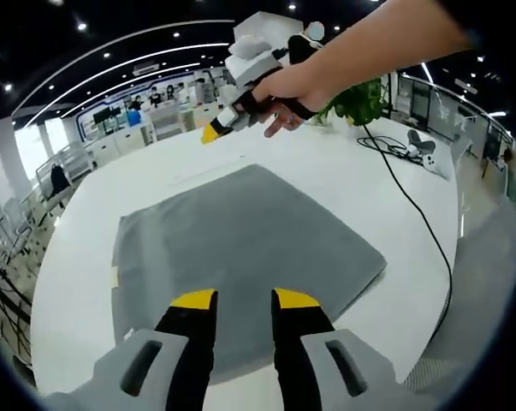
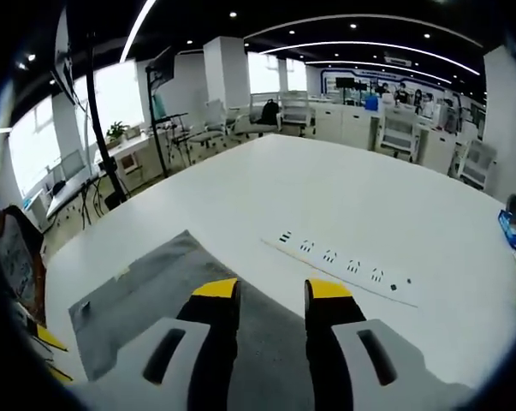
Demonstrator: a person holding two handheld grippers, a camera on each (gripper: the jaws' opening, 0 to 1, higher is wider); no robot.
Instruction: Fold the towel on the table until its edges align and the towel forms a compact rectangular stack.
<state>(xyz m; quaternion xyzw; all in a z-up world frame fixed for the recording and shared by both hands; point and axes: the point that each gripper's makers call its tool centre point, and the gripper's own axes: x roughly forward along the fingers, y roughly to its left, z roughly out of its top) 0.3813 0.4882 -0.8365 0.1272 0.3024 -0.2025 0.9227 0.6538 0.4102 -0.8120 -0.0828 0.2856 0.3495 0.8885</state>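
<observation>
The grey towel (image 1: 240, 253) lies flat and spread on the white tabletop (image 1: 78, 291). The left gripper view takes in nearly all of it, a soft, matte sheet with one corner pointing away from the camera. Beyond that far corner a person's hand (image 1: 296, 90) holds the right hand-held gripper (image 1: 211, 133) above the tabletop, clear of the towel; whether its yellow tips are apart cannot be told there. A black cable (image 1: 416, 214) trails across the tabletop past the towel's right side, running back toward a green plant (image 1: 360, 103).

The right gripper view catches just a corner of the towel (image 2: 138, 295), and beyond it a long white power strip (image 2: 343, 265). Here the right hand-held gripper (image 2: 270, 291) has its jaws apart, holding nothing. The left hand-held gripper (image 1: 245, 300) likewise stands open over the towel's near edge.
</observation>
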